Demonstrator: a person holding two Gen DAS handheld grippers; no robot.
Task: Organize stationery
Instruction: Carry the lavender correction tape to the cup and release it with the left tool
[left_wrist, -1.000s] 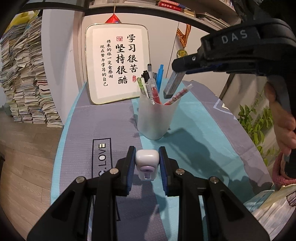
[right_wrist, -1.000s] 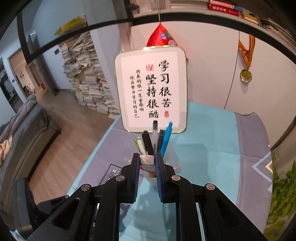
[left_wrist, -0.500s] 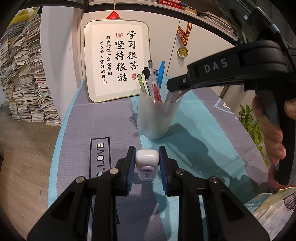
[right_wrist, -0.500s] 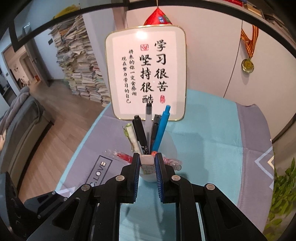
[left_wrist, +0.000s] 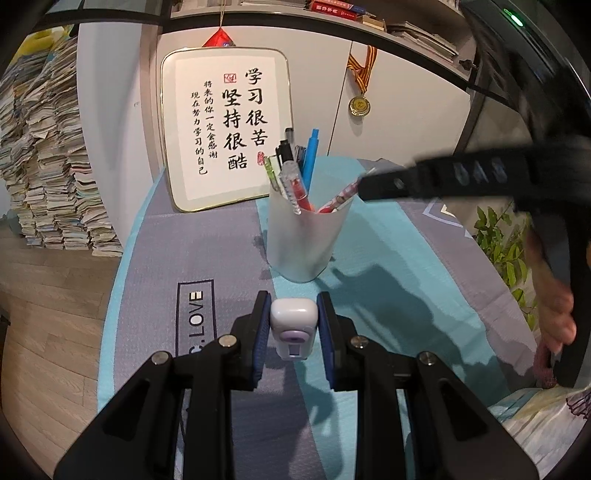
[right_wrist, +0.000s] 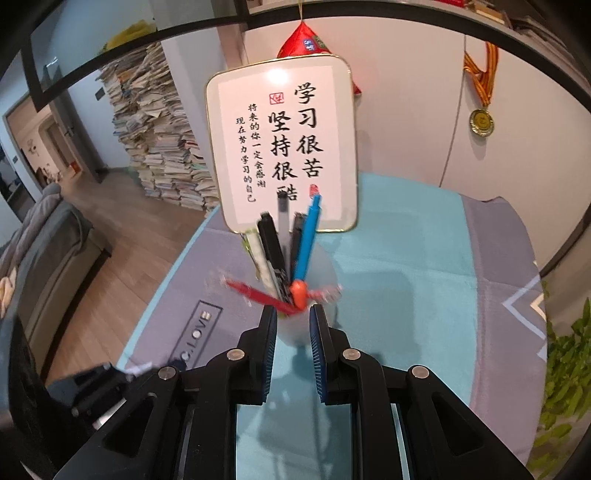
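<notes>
A frosted white pen cup (left_wrist: 304, 242) stands mid-table with several pens (left_wrist: 301, 173) in it. It also shows in the right wrist view (right_wrist: 295, 325), just ahead of and below my right gripper (right_wrist: 293, 314), with its pens (right_wrist: 291, 251) sticking up. My right gripper is open and empty; it appears blurred at the right of the left wrist view (left_wrist: 373, 186), just above the cup. My left gripper (left_wrist: 293, 321) is shut on a small white and purple correction tape (left_wrist: 294, 325), held low over the table mat.
A framed calligraphy board (left_wrist: 225, 129) leans at the table's back edge. A grey and teal mat (left_wrist: 388, 266) covers the table. Stacks of books (left_wrist: 44, 162) stand on the floor at the left. A green plant (left_wrist: 506, 243) is at the right.
My right gripper let go of the item it held into the cup, opened, and pulled back and up. My left gripper stayed put with the correction tape.
</notes>
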